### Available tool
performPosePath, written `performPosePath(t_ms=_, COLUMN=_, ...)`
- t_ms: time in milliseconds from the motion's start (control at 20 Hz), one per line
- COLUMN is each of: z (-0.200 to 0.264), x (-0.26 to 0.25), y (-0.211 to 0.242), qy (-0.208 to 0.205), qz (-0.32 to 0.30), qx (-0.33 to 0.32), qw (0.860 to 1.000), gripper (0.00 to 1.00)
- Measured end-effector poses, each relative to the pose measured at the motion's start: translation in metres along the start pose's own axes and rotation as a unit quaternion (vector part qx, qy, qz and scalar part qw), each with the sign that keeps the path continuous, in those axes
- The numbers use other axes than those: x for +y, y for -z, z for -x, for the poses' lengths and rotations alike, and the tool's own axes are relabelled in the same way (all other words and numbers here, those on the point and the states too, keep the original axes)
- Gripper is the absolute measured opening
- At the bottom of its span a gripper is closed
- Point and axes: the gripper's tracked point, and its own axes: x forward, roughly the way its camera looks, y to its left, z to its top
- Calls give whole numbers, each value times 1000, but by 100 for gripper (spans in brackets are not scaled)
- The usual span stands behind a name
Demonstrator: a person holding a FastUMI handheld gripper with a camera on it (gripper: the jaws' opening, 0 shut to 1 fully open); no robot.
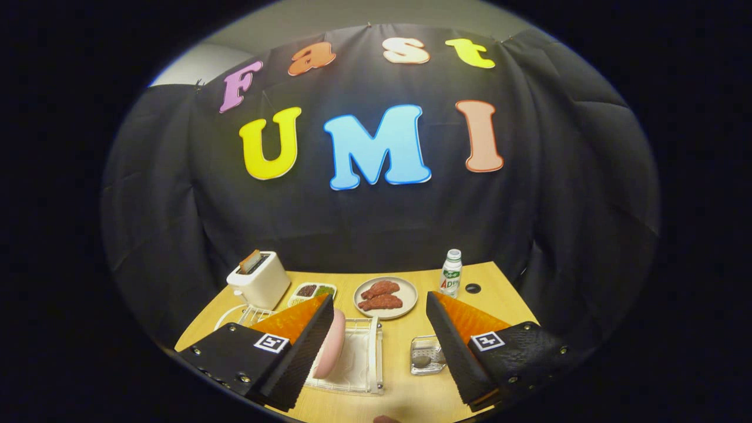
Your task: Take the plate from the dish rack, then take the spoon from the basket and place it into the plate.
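A pink plate [331, 345] stands on edge in the white wire dish rack [363, 359], right beside the inner face of my left finger. A small clear basket [427, 355] holds a spoon [422, 361] just inside my right finger. My gripper [379, 305] hovers above the table, open wide, with nothing between its fingers. The left finger hides part of the rack and of the plate.
Farther back on the wooden table [405, 388] sit a white toaster [259, 279] with a slice in it, a small food tray [313, 292], a grey plate of meat pieces [385, 297], and a small bottle [451, 272]. A dark round hole [473, 288] lies by the bottle.
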Motion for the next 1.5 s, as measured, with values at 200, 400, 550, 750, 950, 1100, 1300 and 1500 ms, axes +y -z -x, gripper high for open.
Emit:
performPosePath(t_ms=200, z=-28, x=32, y=24, qy=-19, qz=26, qx=66, qw=997, gripper=97)
performPosePath(t_ms=400, z=-45, x=49, y=43, qy=-8, qz=40, qx=119, qw=992, gripper=97)
performPosePath(t_ms=550, z=-56, x=56, y=60, qy=11, qz=46, qx=160, qw=986, gripper=97)
performPosePath(t_ms=750, z=-80, x=52, y=86, qy=65, qz=71, qx=219, qw=971, gripper=96)
performPosePath(t_ms=950, z=-101, x=44, y=106, qy=122, qz=87, qx=256, qw=955, gripper=71)
performPosePath(t_ms=1100, z=-111, x=36, y=111, qy=171, qz=86, qx=264, qw=945, gripper=54)
performPosePath(t_ms=1300, z=-118, x=36, y=116, qy=203, qz=68, qx=264, qw=940, gripper=25)
performPosePath(t_ms=1500, z=-119, x=44, y=113, qy=208, qz=79, qx=270, qw=937, gripper=11)
